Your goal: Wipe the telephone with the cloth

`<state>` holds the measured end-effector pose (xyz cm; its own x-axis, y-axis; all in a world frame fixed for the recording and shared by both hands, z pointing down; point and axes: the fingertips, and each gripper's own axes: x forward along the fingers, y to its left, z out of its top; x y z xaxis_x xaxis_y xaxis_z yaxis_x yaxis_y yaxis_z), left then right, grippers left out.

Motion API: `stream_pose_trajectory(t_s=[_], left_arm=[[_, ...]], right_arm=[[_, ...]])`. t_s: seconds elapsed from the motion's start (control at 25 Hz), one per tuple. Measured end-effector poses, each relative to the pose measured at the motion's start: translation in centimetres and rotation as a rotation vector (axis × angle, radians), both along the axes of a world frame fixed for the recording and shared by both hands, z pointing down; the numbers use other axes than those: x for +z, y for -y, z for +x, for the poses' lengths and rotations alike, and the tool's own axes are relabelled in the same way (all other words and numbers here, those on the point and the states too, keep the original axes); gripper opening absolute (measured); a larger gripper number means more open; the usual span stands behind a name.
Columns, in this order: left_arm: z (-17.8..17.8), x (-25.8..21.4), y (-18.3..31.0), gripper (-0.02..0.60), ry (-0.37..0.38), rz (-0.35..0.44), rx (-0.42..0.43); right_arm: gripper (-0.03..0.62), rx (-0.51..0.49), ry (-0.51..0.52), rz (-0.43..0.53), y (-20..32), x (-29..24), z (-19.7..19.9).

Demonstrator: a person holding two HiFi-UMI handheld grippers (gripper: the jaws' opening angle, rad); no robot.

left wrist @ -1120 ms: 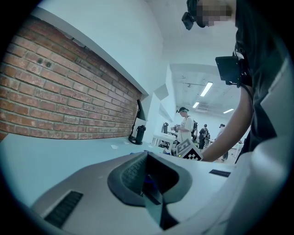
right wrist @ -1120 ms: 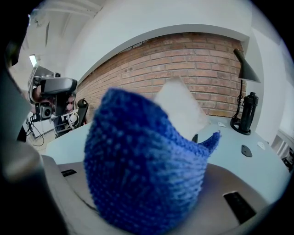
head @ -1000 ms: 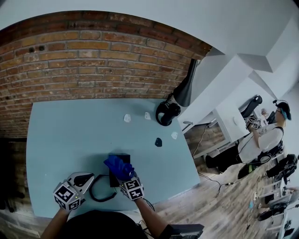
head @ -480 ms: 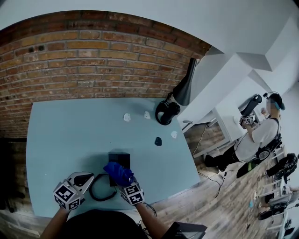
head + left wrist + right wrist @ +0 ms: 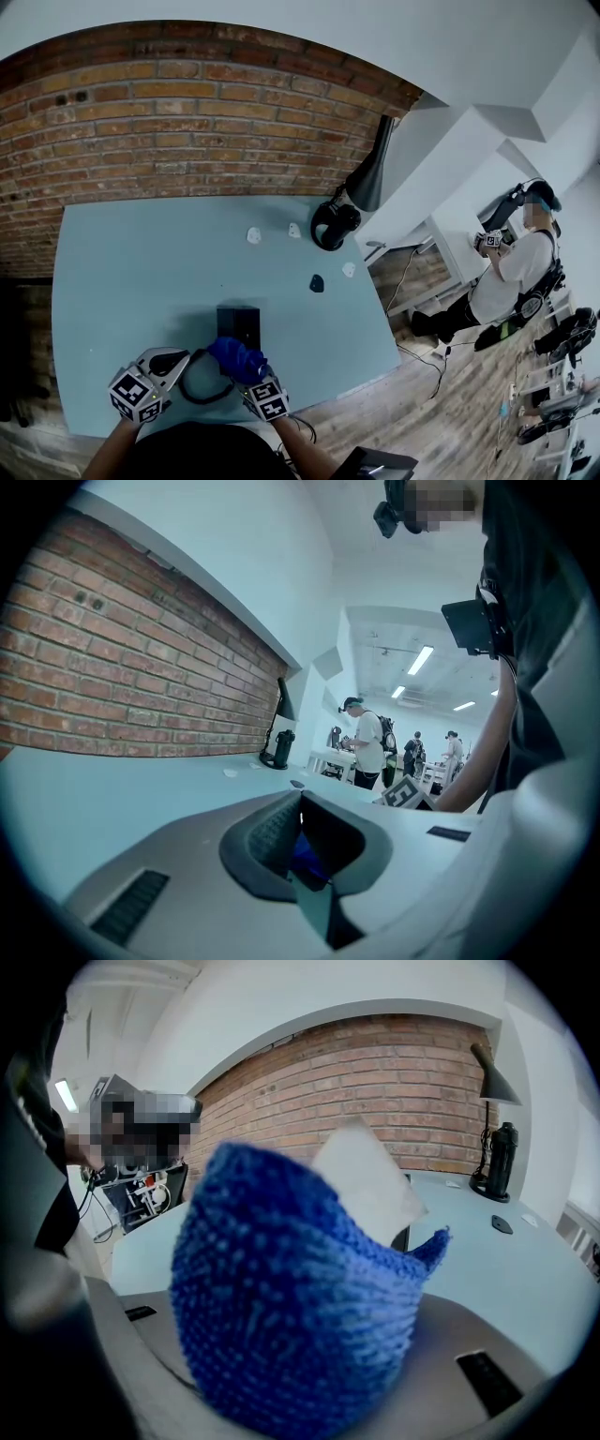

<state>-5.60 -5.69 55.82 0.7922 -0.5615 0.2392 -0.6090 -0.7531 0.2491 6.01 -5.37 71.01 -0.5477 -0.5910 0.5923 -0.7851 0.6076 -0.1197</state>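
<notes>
The black telephone [image 5: 238, 323] lies on the pale blue table [image 5: 122, 281] near its front edge, with a looped black cord [image 5: 202, 386] at its near left. My right gripper [image 5: 247, 372] is shut on the blue knitted cloth [image 5: 234, 357], which rests on the telephone's near end. In the right gripper view the cloth [image 5: 291, 1316] fills the middle and hides the jaws, apart from one pale fingertip [image 5: 367, 1185] behind it. My left gripper [image 5: 178, 361] sits just left of the cord, its jaws shut together with nothing seen between them [image 5: 300, 822].
At the table's far right stand a black lamp [image 5: 371, 178] and a black round object [image 5: 333, 227]. Small white pieces [image 5: 255, 236] and a dark piece [image 5: 318, 283] lie mid-table. A person [image 5: 511, 277] stands beyond the table's right edge.
My right gripper has drawn the cloth back toward me along the telephone, uncovering more of its top. The left gripper has barely moved.
</notes>
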Motion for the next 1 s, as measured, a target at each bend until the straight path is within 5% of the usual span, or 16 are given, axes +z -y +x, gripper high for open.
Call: stream_pose_trajectory(t_s=[0.44,0.68,1.0], left_arm=[[-0.6,0.5,0.1,0.021,0.003,-0.013,-0.012],[-1.7,0.7,0.5,0.021,0.014,-0.023,-0.028],[-1.4,0.1,0.5,0.021,0.015,-0.016,-0.029]], right_arm=[[0.19,-0.092,-0.015,-0.112,-3.4,0.4,0.2],[0.19,-0.027,0.1,0.046,0.7,-5.7,0.8],[0.19,0.062,0.133,0.229,10.0,-11.4,2.7]])
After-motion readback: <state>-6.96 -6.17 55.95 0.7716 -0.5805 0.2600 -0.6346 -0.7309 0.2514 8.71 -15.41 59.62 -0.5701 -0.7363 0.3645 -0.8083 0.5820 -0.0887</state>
